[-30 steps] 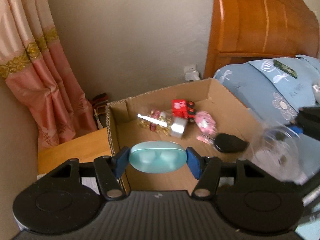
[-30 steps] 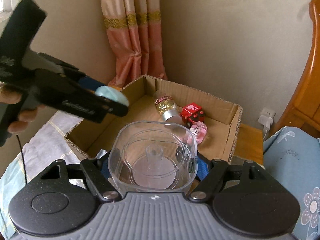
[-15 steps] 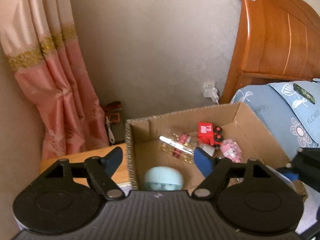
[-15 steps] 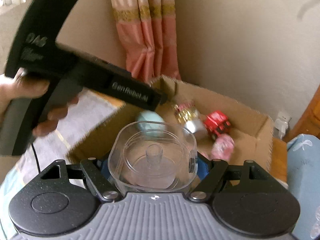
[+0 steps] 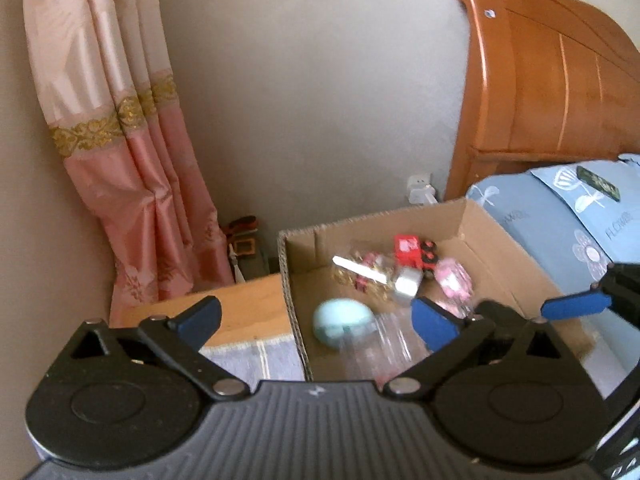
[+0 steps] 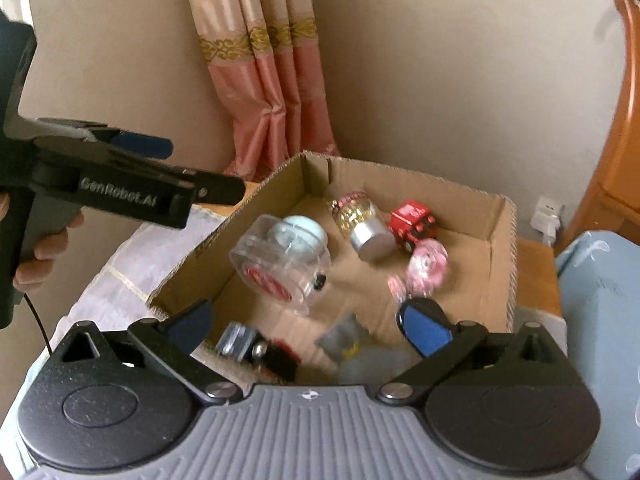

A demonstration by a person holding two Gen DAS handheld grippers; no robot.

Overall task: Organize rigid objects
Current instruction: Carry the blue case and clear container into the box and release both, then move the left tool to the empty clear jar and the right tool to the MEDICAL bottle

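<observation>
While angled down over the cardboard box (image 6: 496,216), L gripper (image 5: 316,320) & R gripper (image 6: 308,326) just spread wide, both empty.

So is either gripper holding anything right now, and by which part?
Nothing is held. The left gripper and right gripper have just opened wide; the teal case and clear container lie in the cardboard box.

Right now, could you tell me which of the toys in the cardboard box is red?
The blocky toy truck with black wheels, by the far wall; the others are pale blue, pink, clear or gold.
</observation>
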